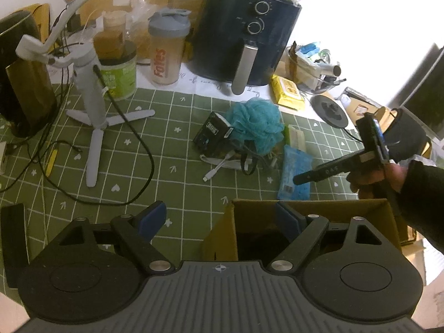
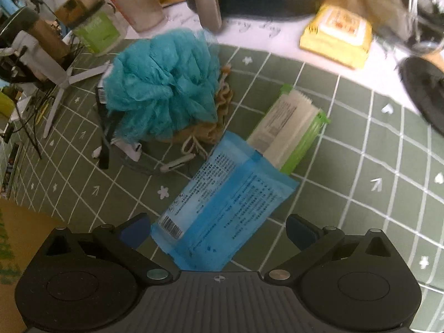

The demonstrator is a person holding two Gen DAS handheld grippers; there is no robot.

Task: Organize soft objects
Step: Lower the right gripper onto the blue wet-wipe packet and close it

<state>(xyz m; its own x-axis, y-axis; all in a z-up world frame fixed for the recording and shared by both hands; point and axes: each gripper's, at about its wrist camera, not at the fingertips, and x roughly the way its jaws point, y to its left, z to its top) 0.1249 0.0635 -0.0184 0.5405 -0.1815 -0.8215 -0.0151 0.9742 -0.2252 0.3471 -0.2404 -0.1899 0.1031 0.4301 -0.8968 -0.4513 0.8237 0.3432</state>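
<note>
A teal mesh loofah (image 2: pixel 166 88) lies on the green checked mat (image 2: pixel 360 144), over a tan drawstring pouch (image 2: pixel 213 133). In front of it lies a flat blue packet (image 2: pixel 222 199), beside a green-and-white packet (image 2: pixel 288 130). My right gripper (image 2: pixel 219 230) is open, its jaws on either side of the blue packet's near end and not pressing it. In the left wrist view a hand holds the right gripper (image 1: pixel 302 179) low over the blue packet (image 1: pixel 295 174), right of the loofah (image 1: pixel 255 122). My left gripper (image 1: pixel 220 217) is open and empty, with one finger over an open cardboard box (image 1: pixel 305 208).
A dark air fryer (image 1: pixel 244 33), a shaker bottle (image 1: pixel 166 52) and a green jar (image 1: pixel 119 75) stand at the back. A white tripod (image 1: pixel 94 105) and loose cables cross the mat's left side. A small black box (image 1: pixel 212 136) sits beside the loofah, a yellow wipes pack (image 2: pixel 337 33) behind.
</note>
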